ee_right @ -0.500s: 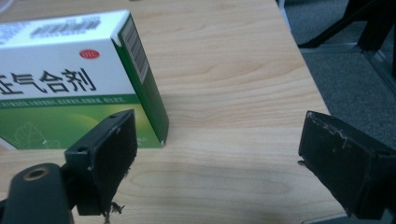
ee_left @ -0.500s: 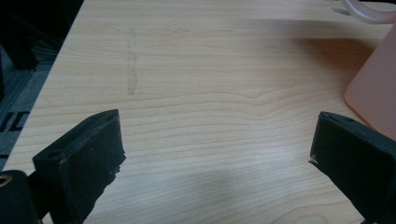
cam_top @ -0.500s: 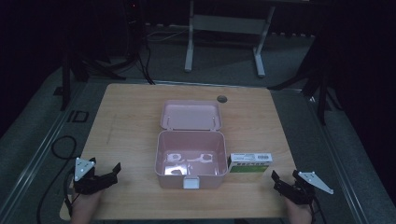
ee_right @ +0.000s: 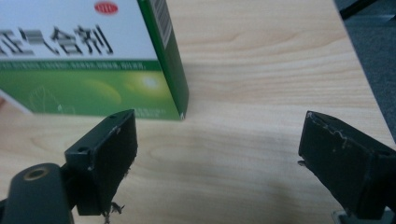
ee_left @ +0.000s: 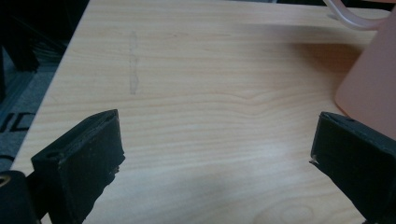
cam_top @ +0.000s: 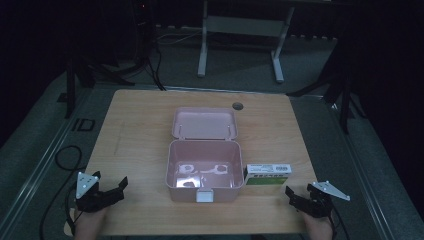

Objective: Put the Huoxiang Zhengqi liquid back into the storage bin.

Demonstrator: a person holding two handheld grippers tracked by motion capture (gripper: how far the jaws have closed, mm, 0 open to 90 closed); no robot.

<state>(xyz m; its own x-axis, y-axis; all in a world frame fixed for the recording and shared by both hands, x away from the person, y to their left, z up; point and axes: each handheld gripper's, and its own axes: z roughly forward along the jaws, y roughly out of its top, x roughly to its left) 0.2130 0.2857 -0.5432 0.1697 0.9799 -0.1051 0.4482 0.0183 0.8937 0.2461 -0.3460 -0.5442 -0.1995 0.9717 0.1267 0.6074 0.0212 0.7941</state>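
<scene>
Green-white carton [ee_right: 88, 60]; Chinese lettering

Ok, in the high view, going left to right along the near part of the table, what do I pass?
Left gripper → pink box, open → green and white carton against the box's right side → right gripper. Both grippers are open and hold nothing.

Bare wooden tabletop [ee_left: 196, 116] between left fingers [ee_left: 84, 158]; open pink plastic box [ee_left: 373, 88] crowding right. Green-and-white carton [ee_right: 93, 60] just beyond right fingers [ee_right: 105, 154].
</scene>
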